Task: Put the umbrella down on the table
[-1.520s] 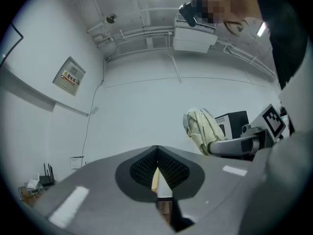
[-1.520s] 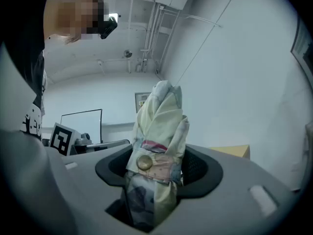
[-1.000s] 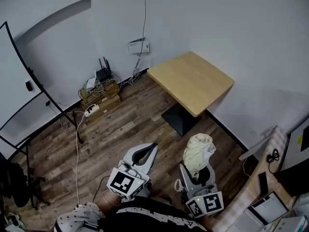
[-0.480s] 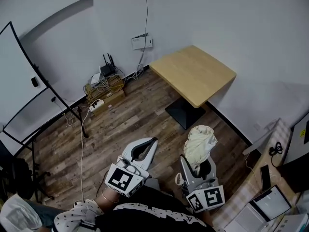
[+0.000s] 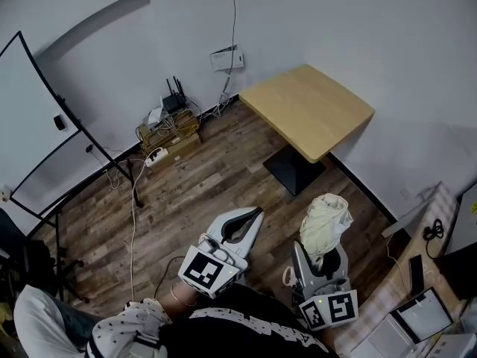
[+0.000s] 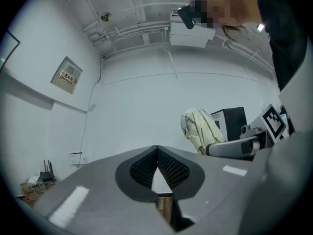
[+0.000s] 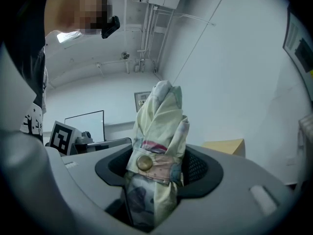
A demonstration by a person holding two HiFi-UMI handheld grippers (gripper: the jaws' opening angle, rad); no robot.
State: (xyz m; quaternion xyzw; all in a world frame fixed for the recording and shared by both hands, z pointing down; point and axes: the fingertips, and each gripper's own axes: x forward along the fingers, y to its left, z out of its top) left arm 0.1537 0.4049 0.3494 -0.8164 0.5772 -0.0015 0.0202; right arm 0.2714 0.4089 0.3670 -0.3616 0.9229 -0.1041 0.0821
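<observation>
— How were the tongs found?
— The left gripper (image 5: pixel 256 215) was seen pressed together, empty. The folded umbrella (image 5: pixel 326 224) was clamped upright in the right gripper (image 5: pixel 322 257), well apart from the table (image 5: pixel 309 107).
— And its handling?
— It was judged light and soft, best gripped at the strapped waist.

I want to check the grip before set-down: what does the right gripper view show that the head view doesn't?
Only the right gripper view: the strap round the folded umbrella and its round snap button, between the fingers. Only the head view: the black base under the table, the wooden floor, the router by the wall. Both: the umbrella clamped in the right gripper, and the wooden table top.
</observation>
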